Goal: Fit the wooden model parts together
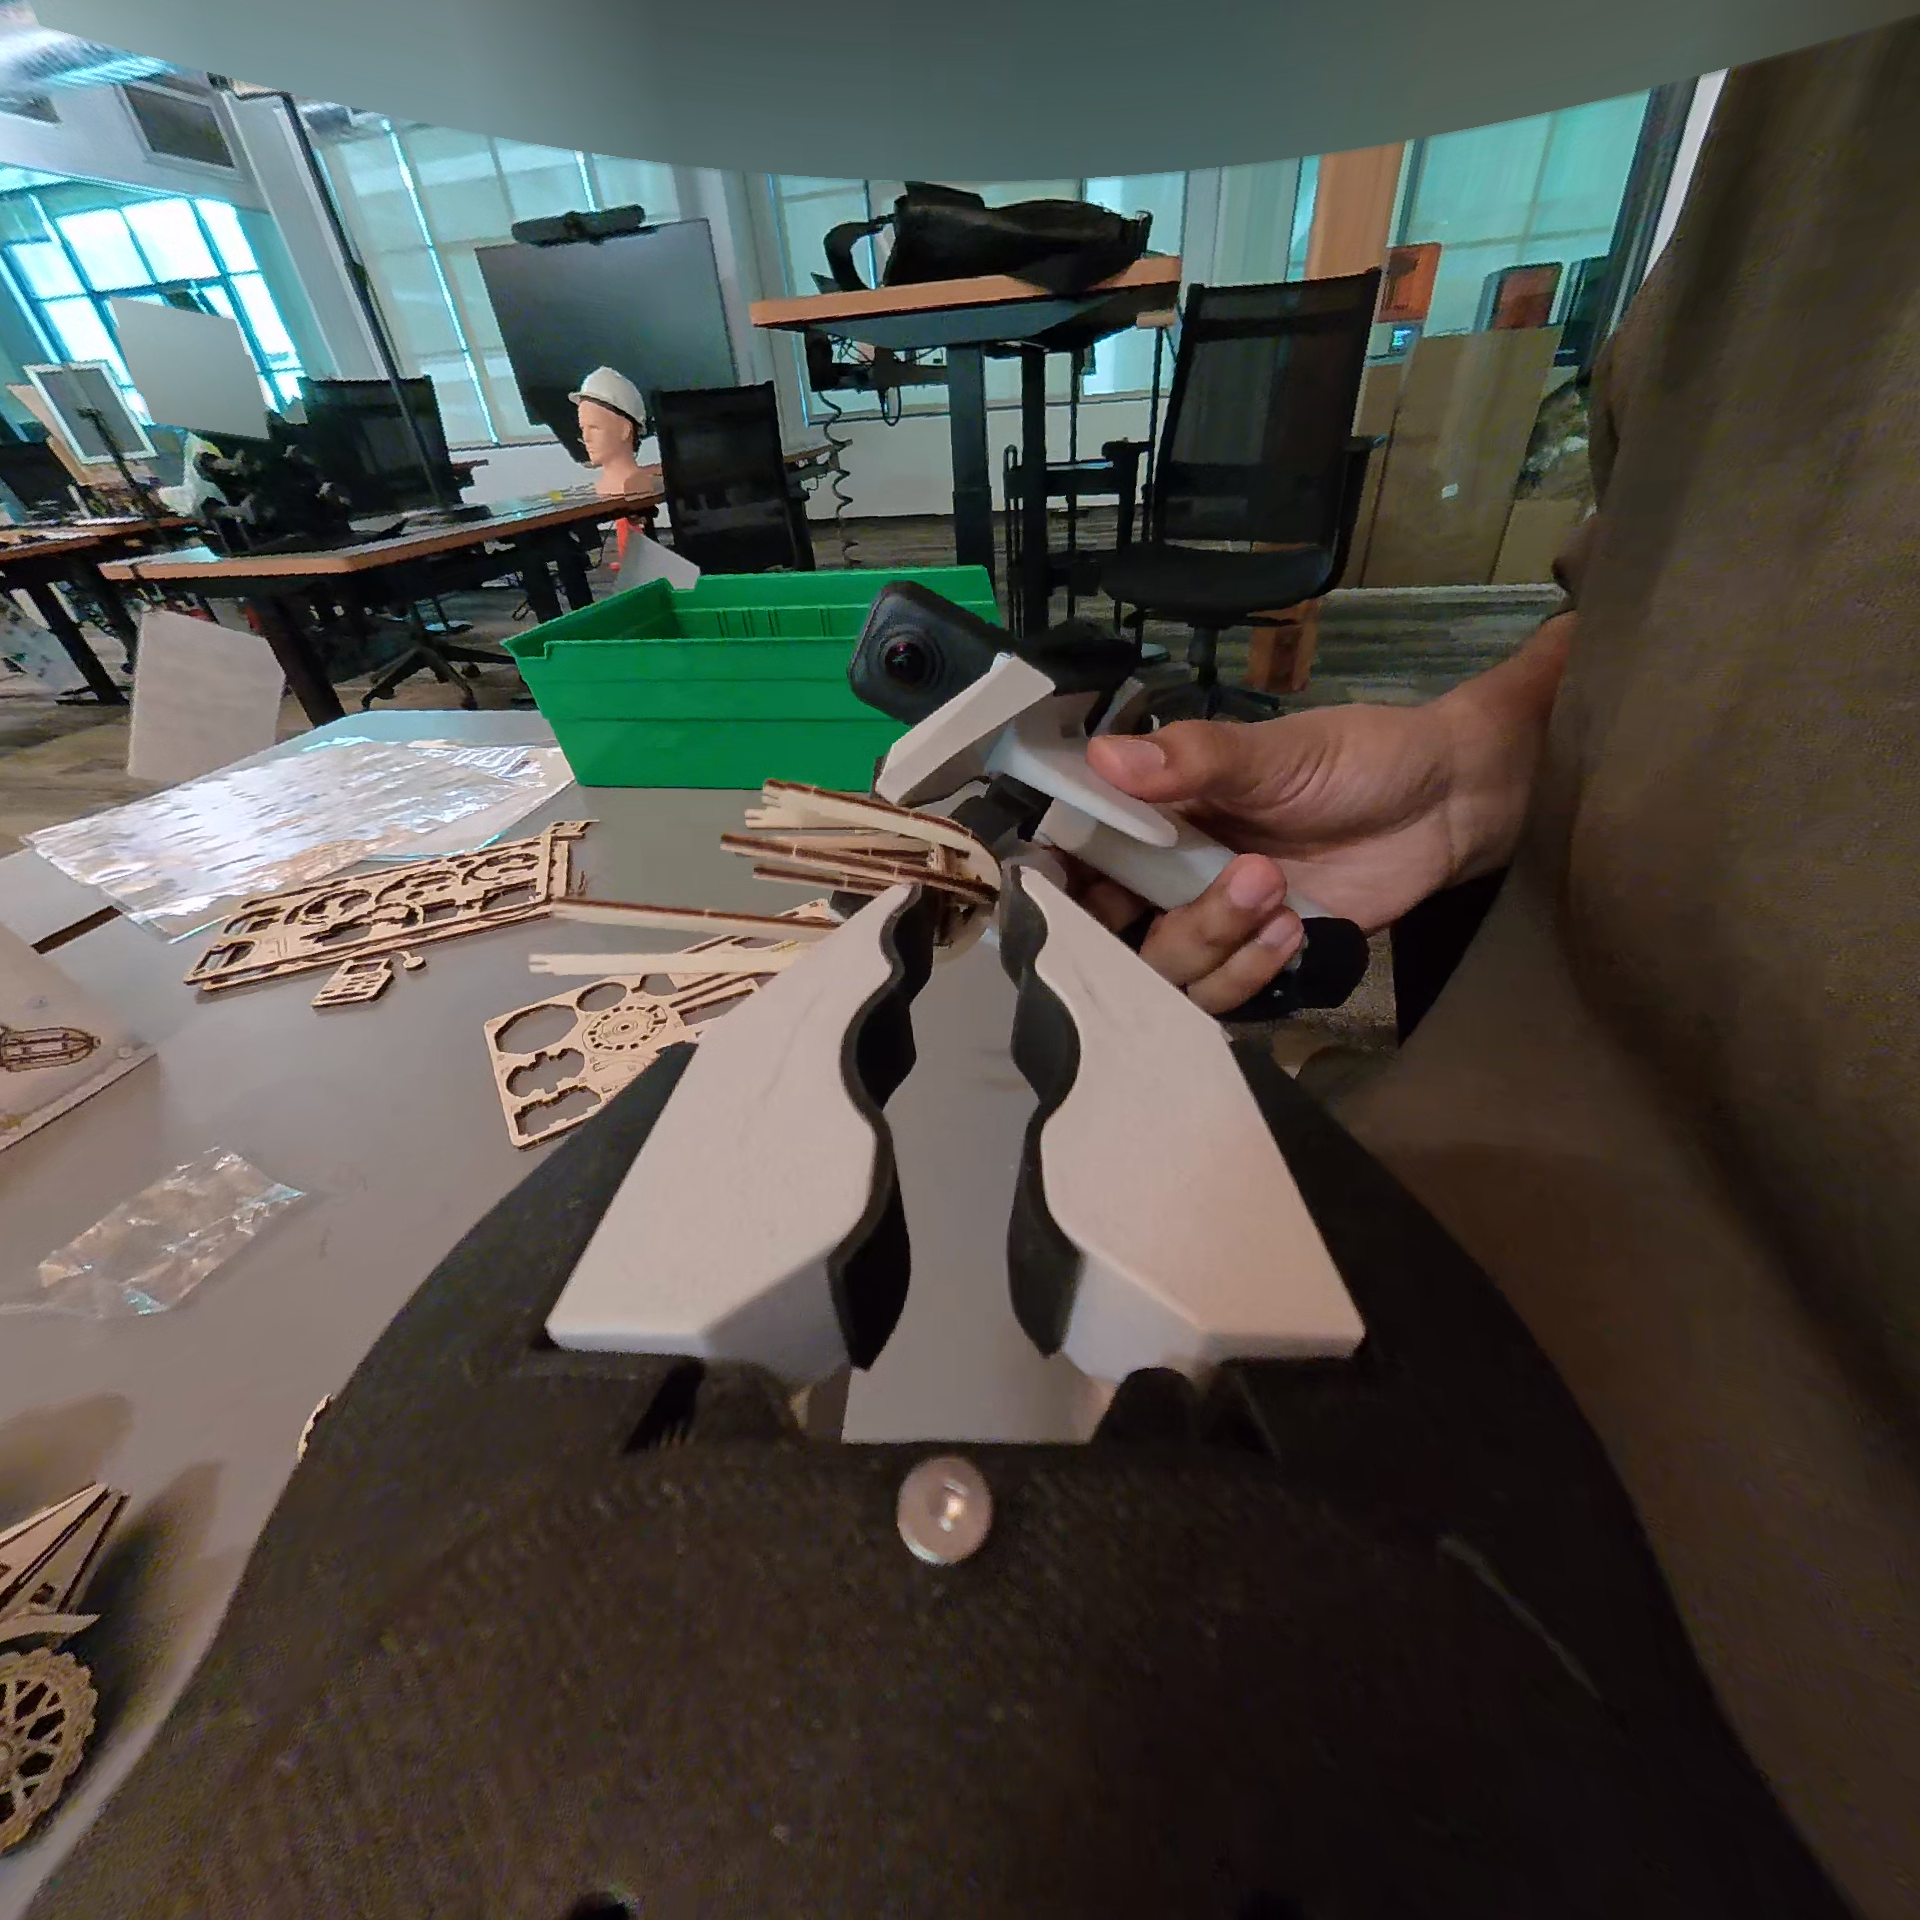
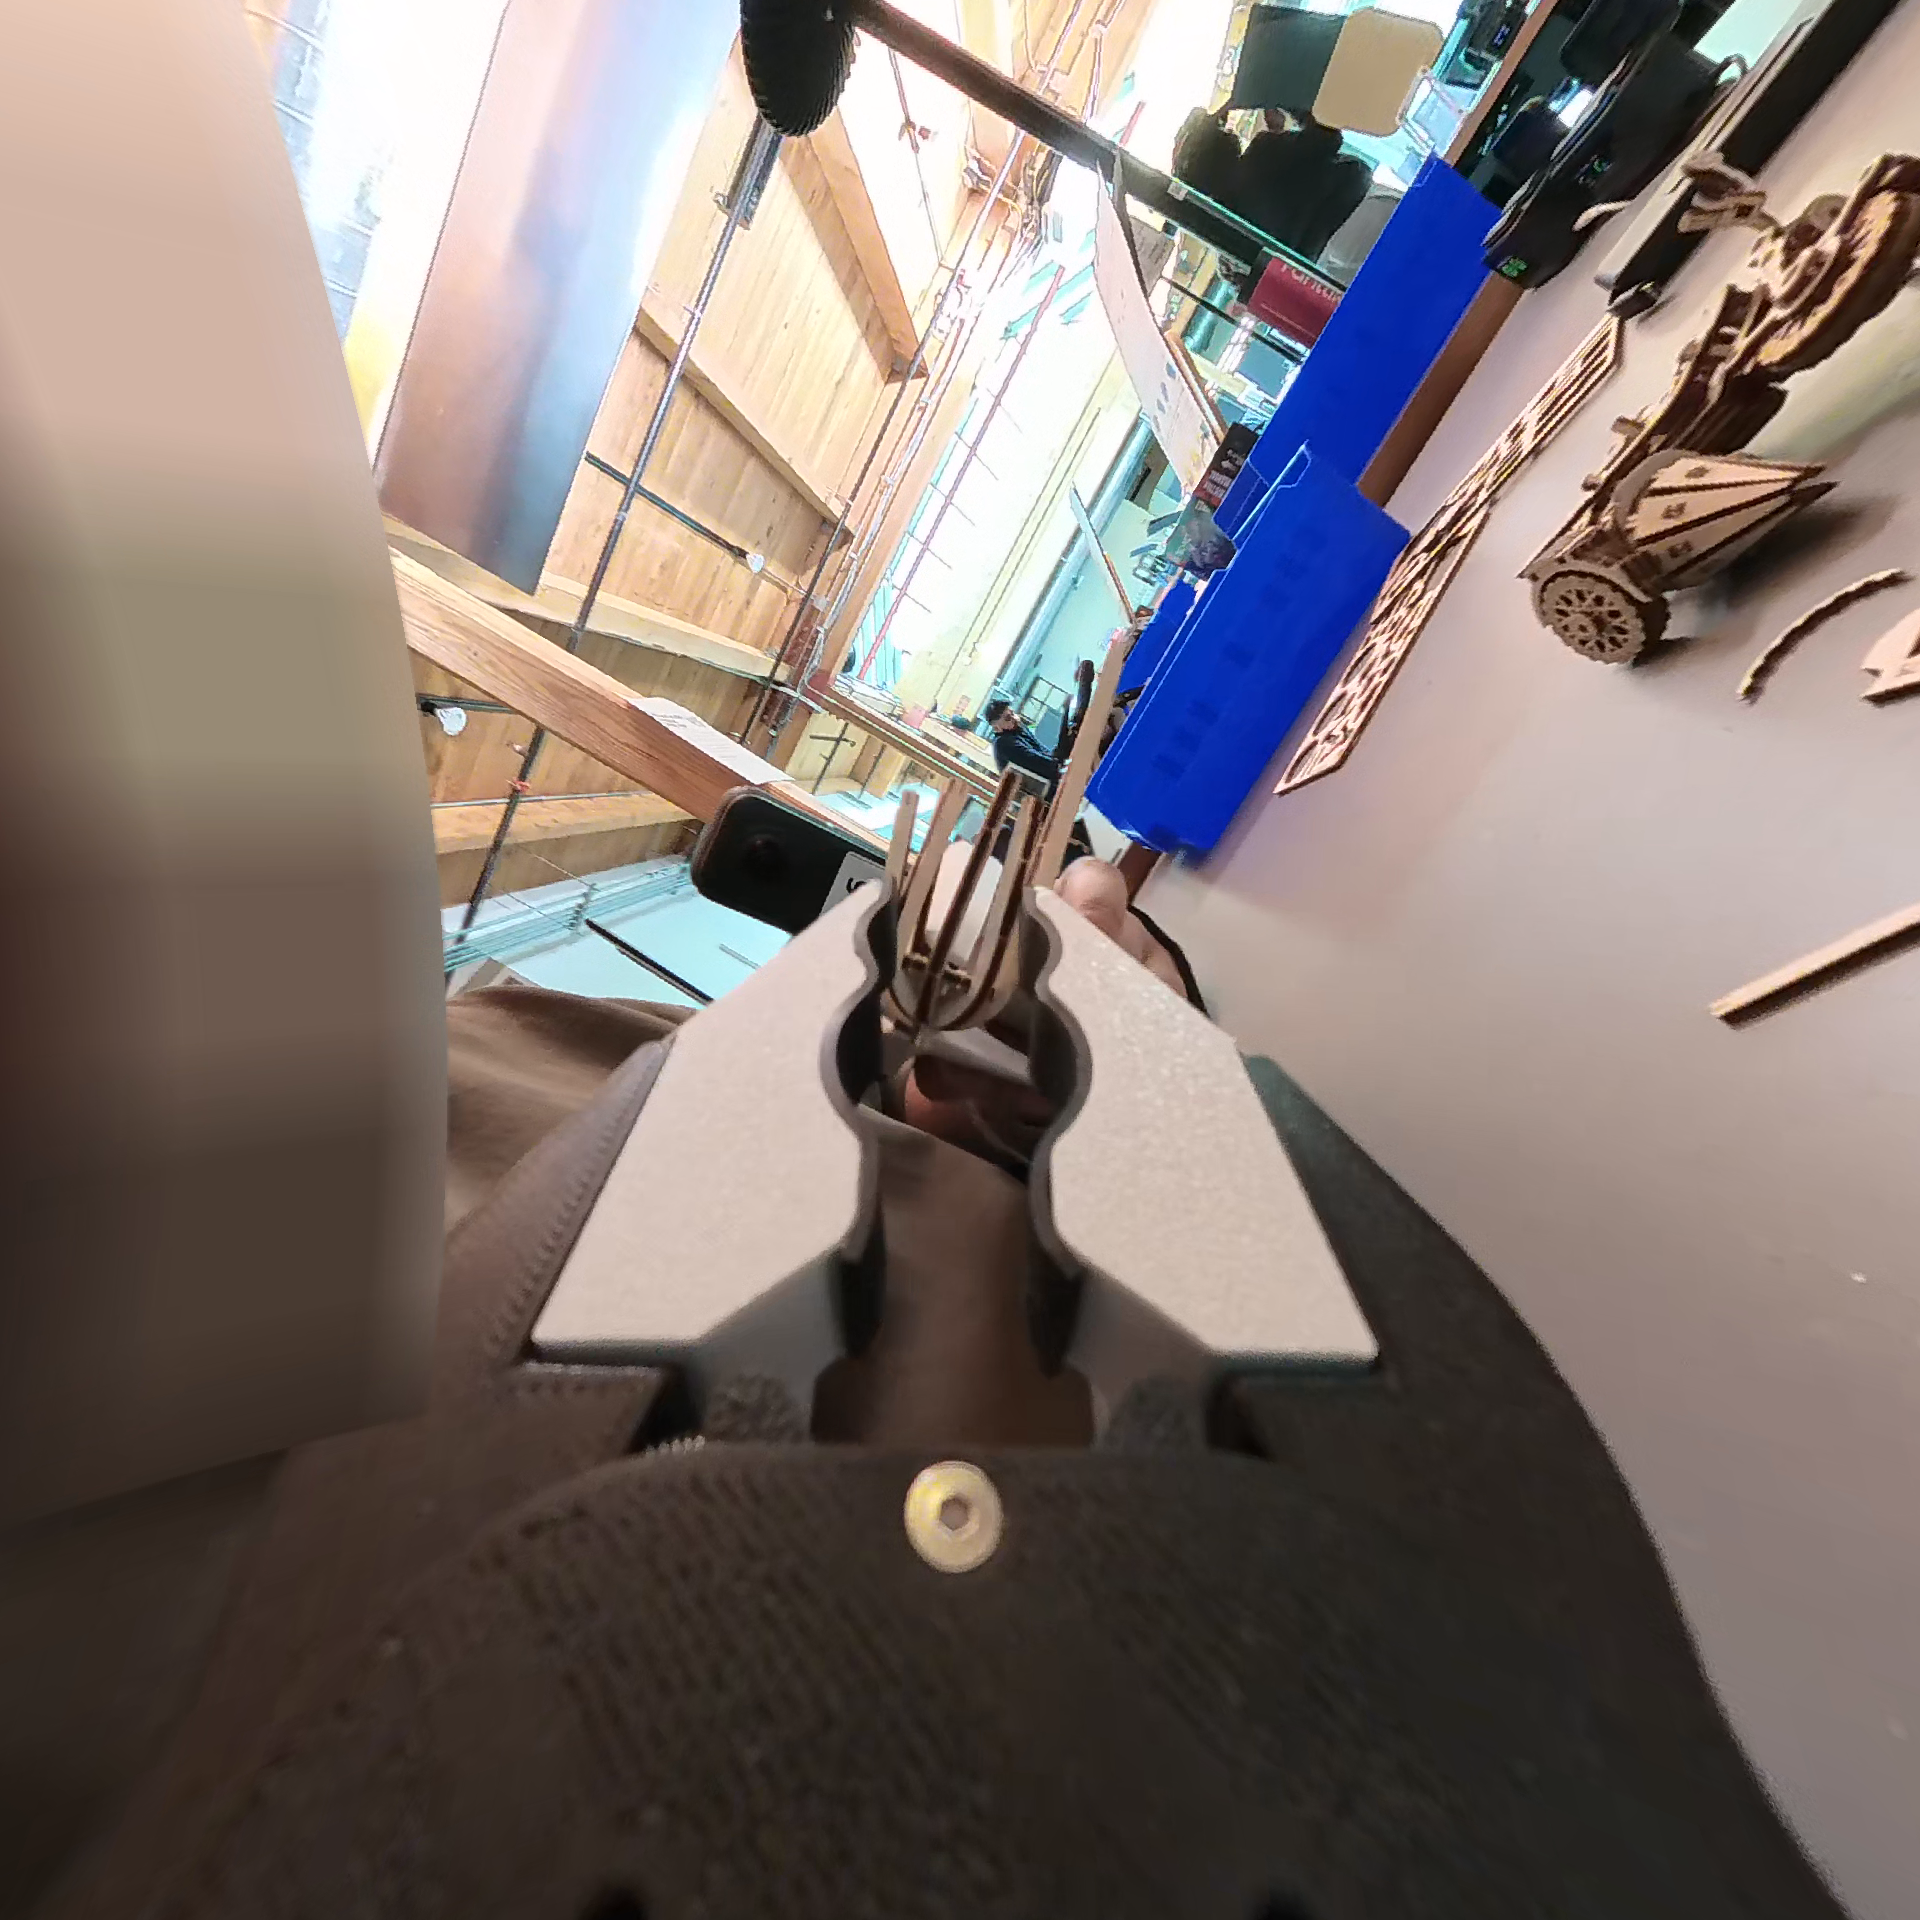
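Note:
A fan-shaped wooden assembly (image 1: 862,847) of several curved ribs joined at a round hub hangs in the air above the grey table (image 1: 416,1143). My left gripper (image 1: 966,899) is shut on its hub end. My right gripper (image 2: 961,920) is shut on the same assembly (image 2: 961,935), with the ribs sticking out past its fingertips. In the left wrist view the right gripper (image 1: 977,800) comes in from the right, held by a hand (image 1: 1299,821), tip to tip with the left. Two loose wooden strips (image 1: 665,920) lie just beyond the left gripper's tips.
Laser-cut wooden sheets (image 1: 395,904) (image 1: 603,1039) lie on the table before a green bin (image 1: 727,686). Plastic wrap (image 1: 281,810) and a small bag (image 1: 166,1236) lie left. A wheeled wooden model (image 2: 1662,520), loose strips (image 2: 1818,977) and blue bins (image 2: 1278,623) show in the right wrist view. Only a small space, under 4 cm, lies between the two pairs of fingers. The wheeled wooden model (image 2: 1662,520) sits 20 centimeters or so from the ends of my right fingers.

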Tool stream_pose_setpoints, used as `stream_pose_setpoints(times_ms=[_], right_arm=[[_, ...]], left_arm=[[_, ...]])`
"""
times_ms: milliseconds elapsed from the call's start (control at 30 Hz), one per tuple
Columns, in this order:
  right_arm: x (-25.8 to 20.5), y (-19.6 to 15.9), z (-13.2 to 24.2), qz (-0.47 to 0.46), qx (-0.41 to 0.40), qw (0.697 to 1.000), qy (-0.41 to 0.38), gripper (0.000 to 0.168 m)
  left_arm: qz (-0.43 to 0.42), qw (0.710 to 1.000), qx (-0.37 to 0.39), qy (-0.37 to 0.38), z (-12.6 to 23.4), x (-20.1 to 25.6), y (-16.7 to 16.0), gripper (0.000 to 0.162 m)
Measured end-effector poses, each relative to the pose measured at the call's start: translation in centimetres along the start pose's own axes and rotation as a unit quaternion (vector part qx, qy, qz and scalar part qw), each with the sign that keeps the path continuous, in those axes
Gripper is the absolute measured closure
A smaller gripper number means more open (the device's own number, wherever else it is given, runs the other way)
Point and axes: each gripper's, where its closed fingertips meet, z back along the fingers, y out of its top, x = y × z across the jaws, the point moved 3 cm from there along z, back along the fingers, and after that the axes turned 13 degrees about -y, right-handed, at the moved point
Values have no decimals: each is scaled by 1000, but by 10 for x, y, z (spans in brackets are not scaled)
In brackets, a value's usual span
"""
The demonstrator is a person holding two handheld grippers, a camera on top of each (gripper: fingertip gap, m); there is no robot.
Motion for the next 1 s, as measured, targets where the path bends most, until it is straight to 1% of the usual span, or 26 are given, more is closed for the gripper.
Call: stream_pose_setpoints(times_ms=[67,167,267,300,333,367,400,433,467,567,600,633,700,733,767,867,933,1000], right_arm=[[0,0,0,-7,-1,1000,6,147],[0,4,1,-7,1,1000,14,144],[2,11,7,14,9,1000,8,148],[0,12,9,26,10,1000,9,149],[-3,13,10,50,8,999,9,153],[-7,11,10,88,3,996,3,160],[-11,9,9,140,-3,990,-10,164],[-15,6,6,203,-12,979,-28,163],[-18,3,4,272,-22,961,-49,162],[-17,0,2,448,-35,882,-139,153],[-16,2,2,492,-24,854,-168,146],[-15,3,3,533,-11,825,-188,146],[-17,3,5,601,6,773,-202,153],[-18,2,5,624,11,755,-204,154],[-19,0,4,637,13,743,-202,156],[-19,-6,1,650,2,733,-198,155],[-15,-5,1,657,-5,725,-208,152],[-15,-5,1,663,-6,719,-209,153]], left_arm=[[5,1000,5,-5,1,0,1,150],[28,999,33,-7,2,-1,6,149],[75,994,79,2,9,-11,12,149],[98,991,91,7,13,-16,12,149],[122,987,105,13,16,-22,12,149],[150,982,117,16,20,-27,11,150],[184,975,124,18,22,-32,8,149],[214,967,135,20,24,-36,5,149],[242,959,145,21,25,-40,3,150],[308,937,163,9,24,-43,-3,150],[325,931,165,3,22,-42,-5,150],[339,925,170,-7,20,-40,-6,150],[368,912,179,-19,16,-38,-7,150],[382,905,184,-28,14,-36,-8,150],[398,897,188,-35,12,-34,-9,150],[432,877,202,-50,9,-30,-11,150],[444,871,202,-58,7,-28,-13,150],[446,871,200,-61,6,-26,-13,150]])
